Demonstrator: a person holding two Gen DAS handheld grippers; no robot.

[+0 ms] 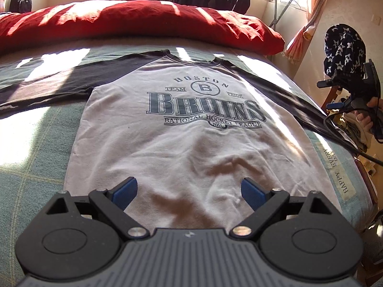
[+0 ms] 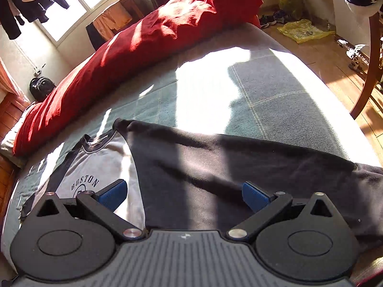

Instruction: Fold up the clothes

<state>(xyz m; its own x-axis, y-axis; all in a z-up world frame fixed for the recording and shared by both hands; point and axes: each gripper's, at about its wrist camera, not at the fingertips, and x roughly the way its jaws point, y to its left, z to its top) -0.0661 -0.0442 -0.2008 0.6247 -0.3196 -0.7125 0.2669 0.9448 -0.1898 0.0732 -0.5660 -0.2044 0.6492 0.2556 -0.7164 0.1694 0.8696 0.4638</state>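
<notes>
Sunlit bed: shirt lies flat below the red pillow, sleeves out, unfolded; both grippers, left and right, spread, empty.

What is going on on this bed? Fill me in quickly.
A person holds a two-finger gripper in each hand to fold clothes. A Boston Bruins raglan shirt lies spread flat, print up, on the green bedspread, in front of a red duvet. The left gripper hovers open over the shirt's white lower body; the right gripper is open above its dark right sleeve. Neither grips fabric, and no fold is made yet.
</notes>
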